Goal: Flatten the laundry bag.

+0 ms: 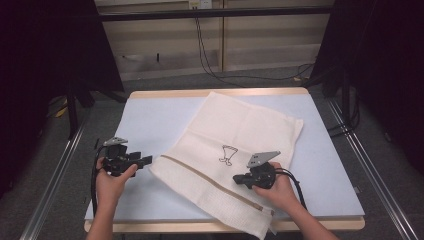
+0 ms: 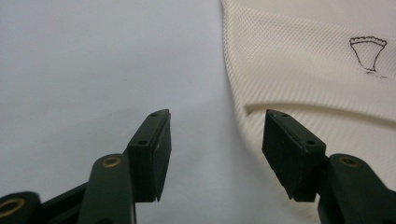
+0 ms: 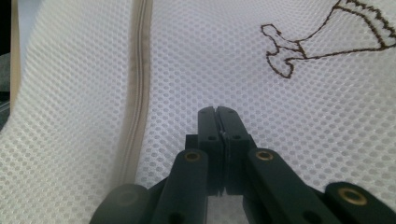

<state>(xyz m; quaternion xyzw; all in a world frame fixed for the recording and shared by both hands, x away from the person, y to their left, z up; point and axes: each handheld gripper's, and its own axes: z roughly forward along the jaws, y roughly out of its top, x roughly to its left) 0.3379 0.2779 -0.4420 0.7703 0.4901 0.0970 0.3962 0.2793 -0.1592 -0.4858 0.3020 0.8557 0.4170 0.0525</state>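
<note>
Left gripper (image 1: 148, 160) fingers spread beside mesh bag (image 1: 240, 132); right gripper (image 1: 237, 179) fingers pressed together on mesh.

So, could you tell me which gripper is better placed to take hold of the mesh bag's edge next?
Left, probably: the left gripper is open beside the mesh bag edge, while the right gripper is shut over the mesh.

One camera sits high above my side of the table (image 1: 150, 107) and looks forward and down, so I see the whole top from far off. A camera on my left gripper (image 2: 215, 140) looks low across the table, close to the edge of the mesh bag (image 2: 303, 56). The camera on my right gripper (image 3: 218, 126) looks very close at that bag. All three share the little drawing (image 1: 227, 154).
</note>
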